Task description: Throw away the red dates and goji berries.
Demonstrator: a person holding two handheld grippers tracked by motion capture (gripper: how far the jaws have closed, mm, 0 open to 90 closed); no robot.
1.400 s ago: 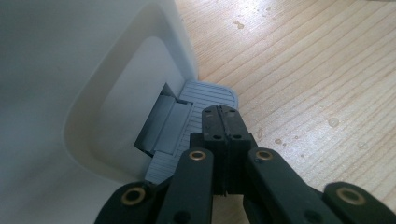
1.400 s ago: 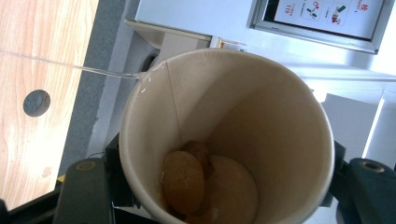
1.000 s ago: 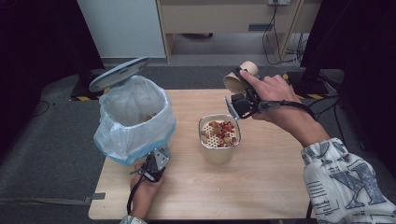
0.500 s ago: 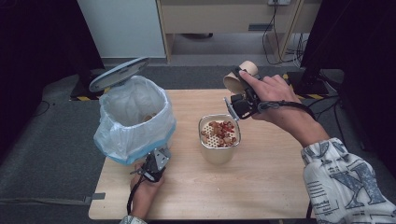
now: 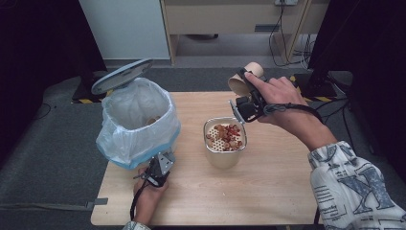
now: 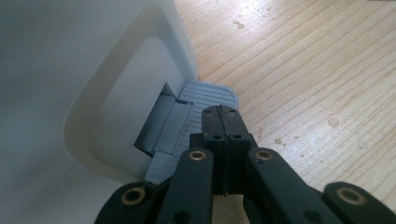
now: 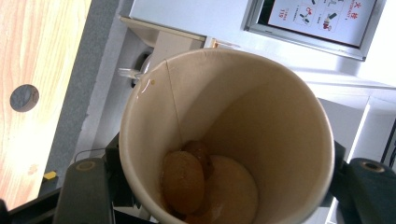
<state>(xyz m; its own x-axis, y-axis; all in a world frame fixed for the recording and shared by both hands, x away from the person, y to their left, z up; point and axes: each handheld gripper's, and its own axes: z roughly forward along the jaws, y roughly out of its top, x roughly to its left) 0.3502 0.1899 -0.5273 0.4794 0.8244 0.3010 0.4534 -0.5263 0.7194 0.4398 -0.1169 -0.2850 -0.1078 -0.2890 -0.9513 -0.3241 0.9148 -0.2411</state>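
Paper cup (image 7: 233,135) clamped in right hand-held gripper (image 5: 246,98) past table's far edge (image 5: 201,94); left hand-held gripper (image 6: 220,122) together

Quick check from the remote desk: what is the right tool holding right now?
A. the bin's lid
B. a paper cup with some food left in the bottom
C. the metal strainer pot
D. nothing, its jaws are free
B. The right tool is clamped on the paper cup, held above the table; the right gripper view looks into the cup and shows brown food pieces at its bottom.

bin (image 6: 70,70) cut off left, cup base (image 7: 224,196) cropped
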